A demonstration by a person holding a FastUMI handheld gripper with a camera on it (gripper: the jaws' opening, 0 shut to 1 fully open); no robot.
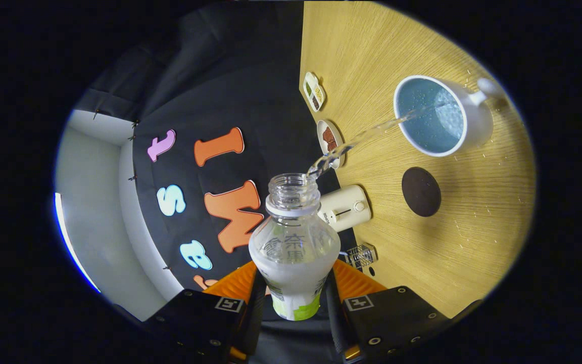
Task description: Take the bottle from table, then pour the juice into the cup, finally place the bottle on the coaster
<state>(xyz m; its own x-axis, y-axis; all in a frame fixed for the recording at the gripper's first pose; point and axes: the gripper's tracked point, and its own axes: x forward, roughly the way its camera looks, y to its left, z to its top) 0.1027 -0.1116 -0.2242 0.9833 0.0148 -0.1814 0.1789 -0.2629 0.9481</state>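
The clear plastic bottle with a white and green label (293, 247) is held between the two fingers of the gripper (293, 298); the jaws are pinched on its lower body, one finger pressed to each side. The bottle is lifted off the light wooden table (473, 253) and tipped well over, so that the table appears rolled to the right of the view. The cap is off and the mouth is open.

A thin, clear stream of liquid (361, 139) is seen leaving the bottle mouth and arcing into the white mug with a pale blue interior (440, 116), which stands far beyond the fingers. Liquid is already visible inside the mug. Small droplets are scattered on the table around it.

The dark round coaster (421, 191) lies bare on the table, just beside the mug and nearer the bottle. A cream-coloured box with a knob (344, 207), a small round dish holding something brown (329, 139) and a small divided tray (314, 91) are placed along the table edge.

Progress is judged as follows: the pick-up is complete and the pour is under way. Some liquid appears to remain in the bottle. The bottle is yet to be righted and set on the coaster.
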